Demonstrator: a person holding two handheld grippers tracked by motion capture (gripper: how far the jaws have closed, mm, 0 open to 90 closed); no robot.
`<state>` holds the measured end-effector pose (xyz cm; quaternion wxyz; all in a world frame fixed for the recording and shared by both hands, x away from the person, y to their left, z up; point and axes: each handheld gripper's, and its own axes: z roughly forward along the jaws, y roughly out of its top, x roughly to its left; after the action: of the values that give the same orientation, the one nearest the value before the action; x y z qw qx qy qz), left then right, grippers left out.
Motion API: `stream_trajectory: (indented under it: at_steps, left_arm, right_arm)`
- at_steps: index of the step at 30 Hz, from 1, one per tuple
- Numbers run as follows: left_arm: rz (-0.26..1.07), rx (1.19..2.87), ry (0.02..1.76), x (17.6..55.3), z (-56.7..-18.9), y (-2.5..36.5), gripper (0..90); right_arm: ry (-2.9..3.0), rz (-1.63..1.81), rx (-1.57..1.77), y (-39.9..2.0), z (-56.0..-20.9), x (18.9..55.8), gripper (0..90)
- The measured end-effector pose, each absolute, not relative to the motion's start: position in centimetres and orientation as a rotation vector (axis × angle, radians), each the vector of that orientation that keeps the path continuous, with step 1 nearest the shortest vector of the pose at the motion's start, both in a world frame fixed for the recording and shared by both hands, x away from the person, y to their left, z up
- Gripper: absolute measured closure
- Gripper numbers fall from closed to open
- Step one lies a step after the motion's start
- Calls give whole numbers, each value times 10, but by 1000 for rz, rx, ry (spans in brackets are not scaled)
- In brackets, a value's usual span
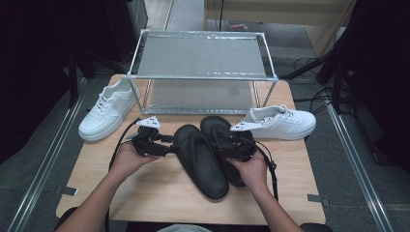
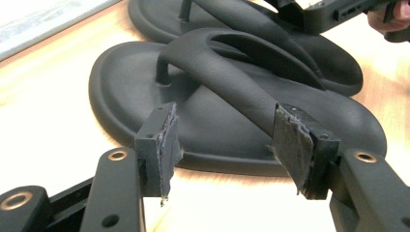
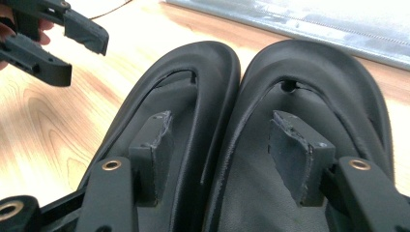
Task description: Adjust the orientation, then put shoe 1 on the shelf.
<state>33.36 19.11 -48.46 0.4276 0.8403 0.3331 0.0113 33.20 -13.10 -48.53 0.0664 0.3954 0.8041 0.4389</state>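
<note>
While the two black rubber flip-flops are lying side by side and touching on the pale wooden table, the left gripper is hovering wide open beside the nearer sandal's edge, and the right gripper is standing wide above both soles, gripping nothing. The sandals are looking light, soft and bendy; the thick sole rim or strap is probably offering the surest hold. The metal-framed two-tier mesh shoe rack behind is carrying nothing, with a white leather sneaker waiting at either end.
</note>
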Motion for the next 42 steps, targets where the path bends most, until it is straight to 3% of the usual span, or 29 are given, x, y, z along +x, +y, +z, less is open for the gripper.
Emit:
stream_trajectory:
  at_steps: [19,42]
  left_arm:
    - [36,2095,857,331,-485,202,416]
    - [49,2080,878,328,-485,208,412]
  right_arm:
    - [2424,1298,1214,-110,-499,334,377]
    - [2449,1194,1187,-95,-519,337,467]
